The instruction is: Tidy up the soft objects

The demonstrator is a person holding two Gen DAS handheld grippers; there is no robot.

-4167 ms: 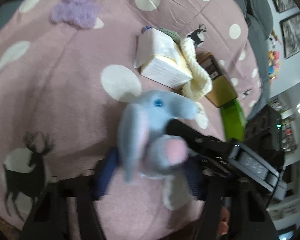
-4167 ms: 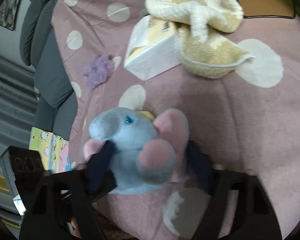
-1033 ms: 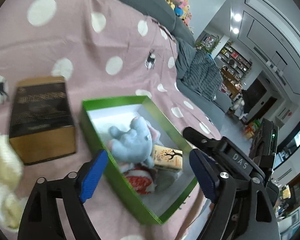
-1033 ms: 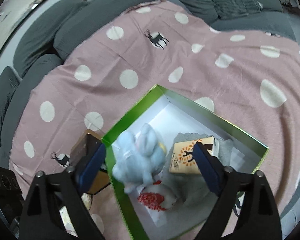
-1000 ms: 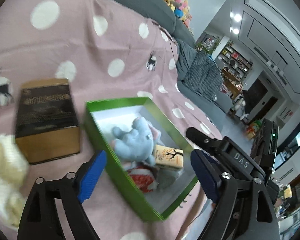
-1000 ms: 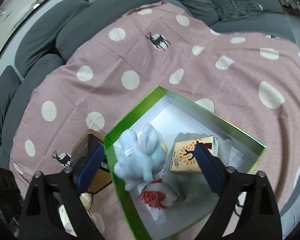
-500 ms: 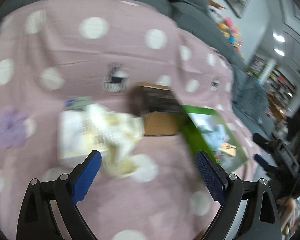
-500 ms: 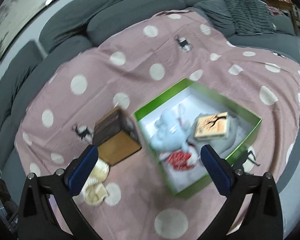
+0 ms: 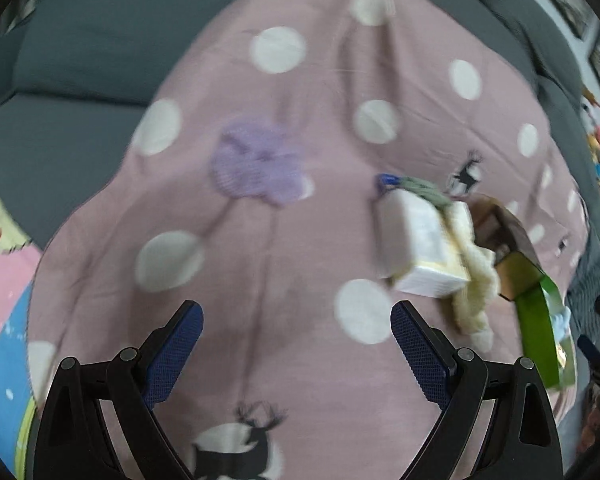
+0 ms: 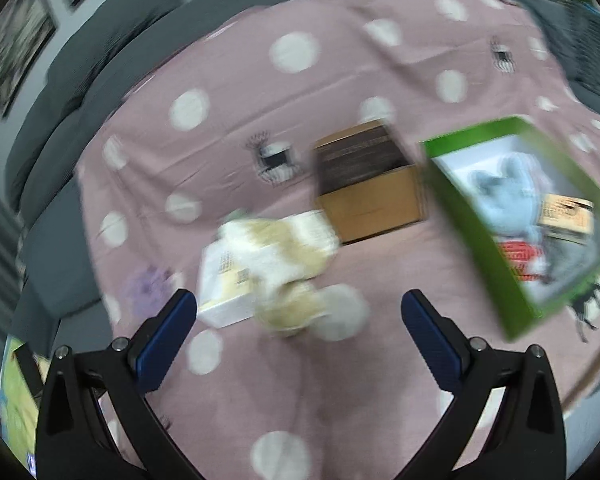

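A blue plush elephant (image 10: 508,200) lies in the green box (image 10: 468,216) at the right, with a red-and-white item and a small carton. A cream fluffy cloth (image 10: 284,264) drapes over a white tissue box (image 10: 224,288); the cloth also shows in the left wrist view (image 9: 474,276). A purple fuzzy piece (image 9: 256,164) lies on the pink blanket, straight ahead of my left gripper (image 9: 296,320), which is open and empty. My right gripper (image 10: 298,312) is open and empty, just short of the cream cloth.
A brown cardboard box (image 10: 364,184) stands between the cream cloth and the green box. The pink dotted blanket (image 9: 300,92) covers a grey sofa (image 9: 80,48). A colourful mat (image 9: 4,288) lies at the left edge.
Both grippers have swung left, away from the green box where the elephant now lies. The left view now faces the purple piece; the right view faces the cream cloth.
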